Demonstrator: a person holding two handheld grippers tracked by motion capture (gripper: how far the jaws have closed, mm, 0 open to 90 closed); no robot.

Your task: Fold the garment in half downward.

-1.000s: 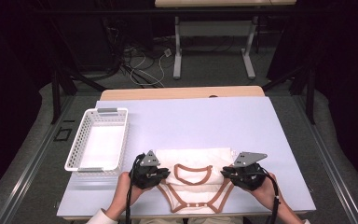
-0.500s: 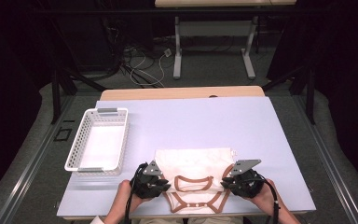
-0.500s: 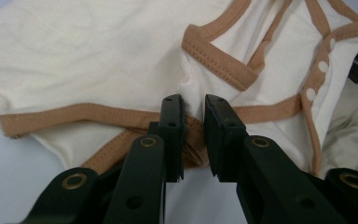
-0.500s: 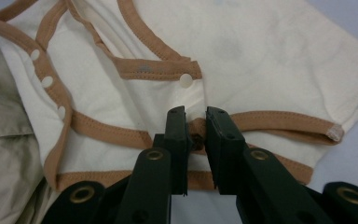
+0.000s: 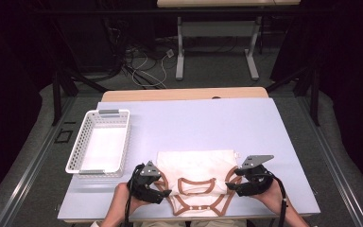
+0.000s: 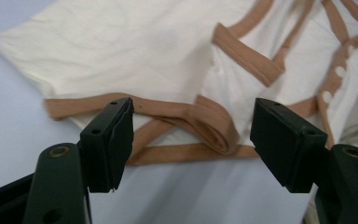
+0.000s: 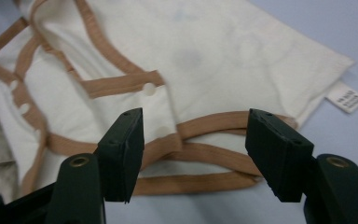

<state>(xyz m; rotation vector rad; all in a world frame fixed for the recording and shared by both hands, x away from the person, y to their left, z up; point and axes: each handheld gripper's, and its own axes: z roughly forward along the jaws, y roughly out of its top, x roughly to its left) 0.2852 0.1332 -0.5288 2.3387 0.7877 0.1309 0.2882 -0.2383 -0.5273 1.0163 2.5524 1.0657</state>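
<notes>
A cream baby bodysuit (image 5: pixel 196 164) with brown trim lies flat near the table's front edge. My left gripper (image 5: pixel 164 188) is at its left side, open. In the left gripper view the gripper (image 6: pixel 196 135) has its jaws wide apart, with a folded loop of brown trim (image 6: pixel 214 126) on the table between them. My right gripper (image 5: pixel 230 182) stands open at the bodysuit's right side. In the right gripper view that gripper (image 7: pixel 196 140) straddles crossed brown trim bands (image 7: pixel 214 151), and the cream cloth (image 7: pixel 214 51) spreads beyond them. Neither gripper holds anything.
A white mesh basket (image 5: pixel 123 142) sits empty at the left of the pale blue table (image 5: pixel 194 123). A small white label (image 7: pixel 346 99) sticks out at the bodysuit's corner. The person's hands reach in over the front edge.
Both grippers have slid a little toward the near edge, along the bodysuit's sides. The bodysuit's far edge has stayed where it was.
</notes>
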